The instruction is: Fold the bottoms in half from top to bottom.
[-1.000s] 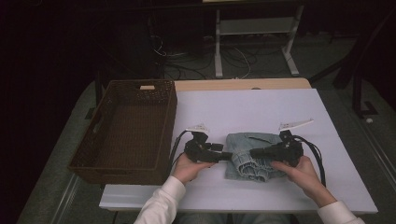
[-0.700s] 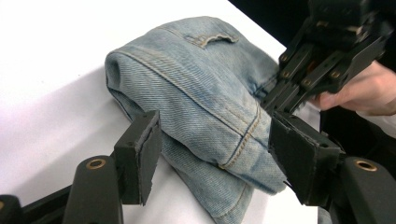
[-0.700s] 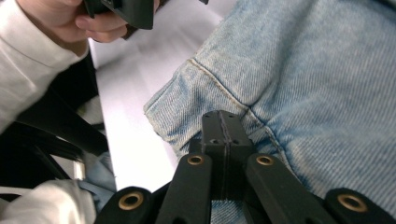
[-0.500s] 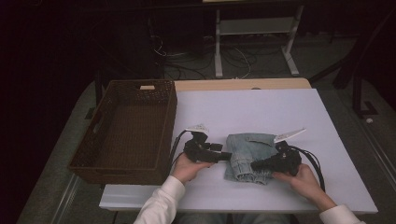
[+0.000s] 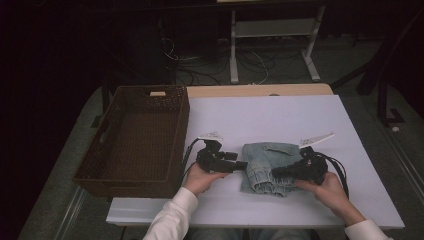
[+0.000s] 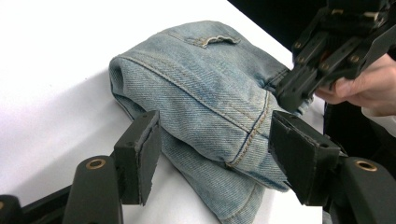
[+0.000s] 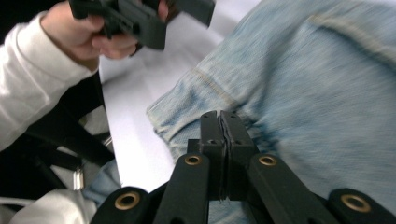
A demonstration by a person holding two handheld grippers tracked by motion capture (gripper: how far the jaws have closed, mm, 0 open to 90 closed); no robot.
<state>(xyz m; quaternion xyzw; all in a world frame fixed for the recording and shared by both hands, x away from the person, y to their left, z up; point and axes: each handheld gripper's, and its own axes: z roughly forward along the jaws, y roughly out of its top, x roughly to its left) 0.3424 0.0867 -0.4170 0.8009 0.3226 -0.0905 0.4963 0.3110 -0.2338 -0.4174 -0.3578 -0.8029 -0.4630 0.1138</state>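
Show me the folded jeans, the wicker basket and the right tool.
folded jeans [image 5: 265, 159], high view, top denim layer.
wicker basket [image 5: 181, 120], high view, right wall.
right tool [image 5: 276, 174], high view, its shut tips on the denim.

Folded light-blue denim garment [image 5: 267, 167], faded with tan stitching, lies in a compact bundle on the white counter [image 5: 280, 120], near its front edge, just right of centre.
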